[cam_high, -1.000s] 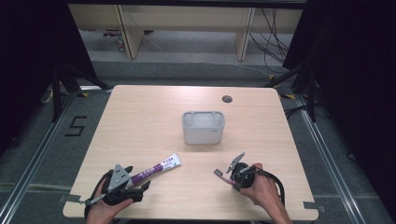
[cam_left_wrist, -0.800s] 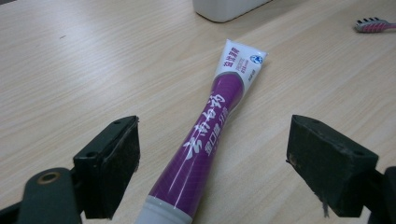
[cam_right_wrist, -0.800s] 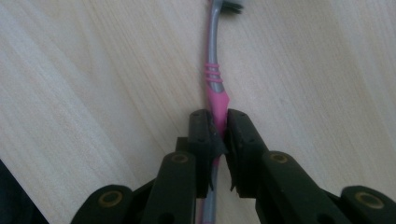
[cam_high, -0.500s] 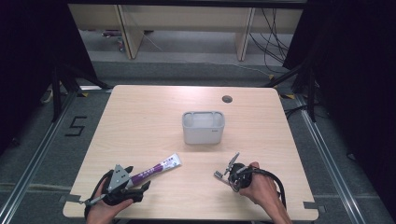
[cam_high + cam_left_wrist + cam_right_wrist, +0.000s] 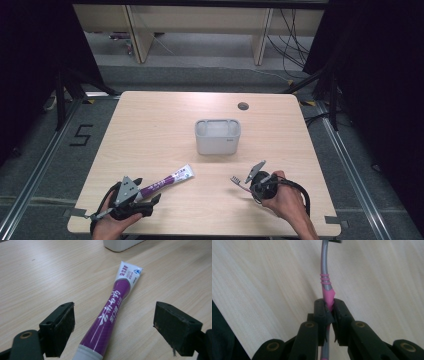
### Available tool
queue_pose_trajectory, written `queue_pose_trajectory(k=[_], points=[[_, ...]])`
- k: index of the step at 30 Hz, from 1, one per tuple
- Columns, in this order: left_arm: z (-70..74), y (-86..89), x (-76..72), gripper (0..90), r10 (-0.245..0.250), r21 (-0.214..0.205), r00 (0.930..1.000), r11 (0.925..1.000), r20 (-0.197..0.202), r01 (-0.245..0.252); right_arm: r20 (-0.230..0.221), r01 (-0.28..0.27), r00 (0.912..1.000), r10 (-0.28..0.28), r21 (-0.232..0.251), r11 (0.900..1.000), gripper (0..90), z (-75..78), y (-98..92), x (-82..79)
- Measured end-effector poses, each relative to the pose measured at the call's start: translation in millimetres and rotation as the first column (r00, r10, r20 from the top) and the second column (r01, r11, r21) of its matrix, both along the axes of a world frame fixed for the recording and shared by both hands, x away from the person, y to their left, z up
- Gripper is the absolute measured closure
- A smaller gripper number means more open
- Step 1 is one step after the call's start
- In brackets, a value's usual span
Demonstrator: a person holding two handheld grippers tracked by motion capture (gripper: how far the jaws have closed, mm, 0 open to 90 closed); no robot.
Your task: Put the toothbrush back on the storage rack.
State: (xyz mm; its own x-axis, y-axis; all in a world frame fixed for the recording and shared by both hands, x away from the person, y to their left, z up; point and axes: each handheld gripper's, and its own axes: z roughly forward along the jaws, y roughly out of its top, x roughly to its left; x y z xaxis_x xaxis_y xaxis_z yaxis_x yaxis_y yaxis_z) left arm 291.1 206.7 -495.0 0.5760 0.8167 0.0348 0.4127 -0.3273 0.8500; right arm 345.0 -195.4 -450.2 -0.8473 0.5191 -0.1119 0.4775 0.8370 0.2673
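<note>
Since the earlier frames, the right gripper [image 5: 243,180] has shifted only slightly near the table's front edge, and the toothbrush [image 5: 239,182] in it now points its head a little more toward the left; the left gripper [image 5: 145,198] and the toothpaste [image 5: 167,180] lie as they did. Jaws of the right gripper are clamped tight on the toothbrush [image 5: 327,293]: the pink part of the handle is pinched between the pads, and the grey neck with its pink rings curves up and away over the wood toward the head at the picture's top edge. In the high view the toothbrush sits in front of the bin [image 5: 217,136] and a little to its right, well apart from it, with the head just above the table [image 5: 165,120].

The toothpaste [image 5: 112,307], a purple tube with a white crimped end, lies flat in front of the bin and to its left, its crimped end pointing toward the bin [image 5: 121,243] and its cap end toward the left gripper [image 5: 113,327]. That gripper's jaws stand wide, one on each side of the tube's cap end, with neither pad touching it.

The bin is white, upright and stands near the table's middle. A small dark round hole [image 5: 243,105] sits behind the bin and to its right, near the far edge.
</note>
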Motion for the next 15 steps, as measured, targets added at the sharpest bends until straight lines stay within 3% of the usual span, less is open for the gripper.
queue_pose_trajectory(k=[4, 5, 7, 8, 10, 15], points=[[-0.1, 0.0, -0.2, 17.1, -0.002, 0.001, 1.0000, 1.0000, 0.000, 0.002, 0.036, 0.022, 0.9991, -0.023, 0.037, 0.9991, 82.4, 6.5, -5.1, 0.7], [0.0, 0.1, 0.1, 17.0, 0.000, 0.001, 1.0000, 1.0000, -0.001, 0.000, 0.065, 0.026, 0.9974, -0.031, 0.072, 0.9971, 82.4, 11.4, -10.1, 2.8], [0.1, 0.6, 0.1, 17.0, -0.003, 0.012, 1.0000, 0.9999, -0.003, 0.003, 0.100, 0.017, 0.9946, -0.026, 0.091, 0.9957, 82.4, 16.5, -14.9, 5.1], [-0.1, 0.5, 0.0, 17.1, -0.004, 0.011, 1.0000, 0.9999, -0.002, 0.004, 0.097, 0.050, 0.9934, -0.061, 0.117, 0.9919, 82.3, 18.9, -15.8, 3.9], [0.2, 0.8, 0.0, 17.1, -0.002, 0.010, 1.0000, 0.9999, -0.003, 0.002, 0.122, 0.058, 0.9894, -0.079, 0.164, 0.9848, 82.3, 23.0, -19.9, 5.1], [-0.1, 0.7, 0.1, 17.0, -0.004, 0.012, 1.0000, 0.9999, -0.003, 0.004, 0.155, 0.064, 0.9829, -0.099, 0.217, 0.9740, 82.3, 27.6, -29.2, 11.3]])
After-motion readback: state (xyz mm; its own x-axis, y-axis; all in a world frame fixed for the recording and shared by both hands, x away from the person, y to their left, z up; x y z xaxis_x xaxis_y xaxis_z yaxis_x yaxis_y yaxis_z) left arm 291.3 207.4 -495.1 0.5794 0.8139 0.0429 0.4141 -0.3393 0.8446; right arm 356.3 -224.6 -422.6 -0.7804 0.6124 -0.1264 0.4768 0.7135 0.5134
